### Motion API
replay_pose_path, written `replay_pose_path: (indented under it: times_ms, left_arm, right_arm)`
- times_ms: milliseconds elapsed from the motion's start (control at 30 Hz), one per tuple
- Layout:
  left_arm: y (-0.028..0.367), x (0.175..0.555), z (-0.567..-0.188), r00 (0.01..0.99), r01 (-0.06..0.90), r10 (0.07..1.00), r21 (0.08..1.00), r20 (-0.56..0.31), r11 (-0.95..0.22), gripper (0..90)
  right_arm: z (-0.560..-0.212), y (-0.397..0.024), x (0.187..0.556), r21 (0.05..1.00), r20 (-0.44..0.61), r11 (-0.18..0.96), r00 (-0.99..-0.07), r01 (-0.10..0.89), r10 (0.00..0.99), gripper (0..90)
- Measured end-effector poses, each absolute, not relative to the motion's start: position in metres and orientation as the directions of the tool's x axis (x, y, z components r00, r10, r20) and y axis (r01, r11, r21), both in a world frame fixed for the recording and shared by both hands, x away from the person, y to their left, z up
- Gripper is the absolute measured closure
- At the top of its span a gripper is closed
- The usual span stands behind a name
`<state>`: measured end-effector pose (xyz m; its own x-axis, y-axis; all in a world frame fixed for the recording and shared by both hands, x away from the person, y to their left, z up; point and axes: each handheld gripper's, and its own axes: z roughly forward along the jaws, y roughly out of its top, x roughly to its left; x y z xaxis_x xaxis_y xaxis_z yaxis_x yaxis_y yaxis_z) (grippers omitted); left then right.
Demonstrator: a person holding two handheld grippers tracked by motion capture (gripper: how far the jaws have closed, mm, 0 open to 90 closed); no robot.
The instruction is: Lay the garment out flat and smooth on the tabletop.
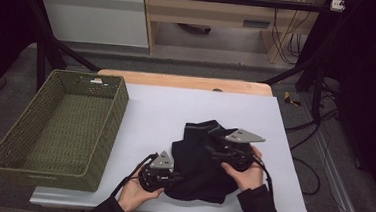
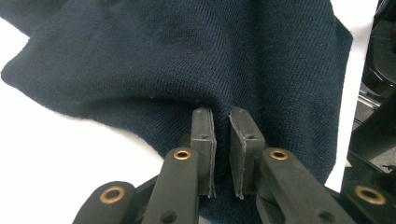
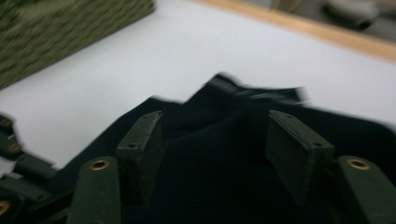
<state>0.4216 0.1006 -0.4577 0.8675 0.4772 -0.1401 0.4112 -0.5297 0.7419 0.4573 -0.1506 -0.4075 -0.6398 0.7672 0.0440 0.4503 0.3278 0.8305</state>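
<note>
While my left gripper (image 2: 222, 154) pinches the dark sweater (image 1: 199, 162) right of the basket (image 1: 59, 127), my right gripper's (image 3: 224, 154) parted jaws could let the fold slump.

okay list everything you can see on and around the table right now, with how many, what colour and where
garment: one, dark navy knit, crumpled on the near middle of the sheet, between the two grippers.
basket: one, olive green woven, rectangular, on the table's left side, nothing visible inside.
sheet: one, white, covering most of the tabletop.
table: one, light wood, edge showing along the far side of the sheet.
cables: several, dark, hanging and lying on the floor at the far right.
left gripper: one, black, jaws pinched on a fold of the garment's near left edge.
right gripper: one, black, jaws apart over the garment's right part, pads not pressing it.
hands: two, each holding a gripper, dark sleeves, at the near edge.
</note>
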Motion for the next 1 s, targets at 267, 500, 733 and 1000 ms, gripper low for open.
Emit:
replay_pose_path:
  times_ms: [267, 500, 733, 1000]
  left_arm:
    - [0.107, 0.425, -0.457, 0.855, 0.417, 0.500, 0.757, -0.139, -0.503, 70.9]
    - [0.126, 0.439, -0.452, 0.807, 0.430, 0.573, 0.807, -0.142, -0.405, 35.4]
    - [0.142, 0.450, -0.447, 0.749, 0.463, 0.642, 0.822, -0.163, -0.332, 15.0]
    - [0.147, 0.458, -0.449, 0.731, 0.486, 0.660, 0.812, -0.174, -0.324, 12.3]
  right_arm:
    - [-0.444, -0.119, 0.473, 0.747, -0.069, 0.448, -0.613, 0.491, 0.787, 40.3]
    - [-0.435, -0.134, 0.467, 0.744, -0.066, 0.431, -0.585, 0.511, 0.808, 76.0]
    - [-0.407, -0.157, 0.451, 0.799, -0.013, 0.360, -0.584, 0.482, 0.812, 76.8]
    - [-0.397, -0.211, 0.429, 0.819, 0.040, 0.288, -0.549, 0.497, 0.835, 77.9]
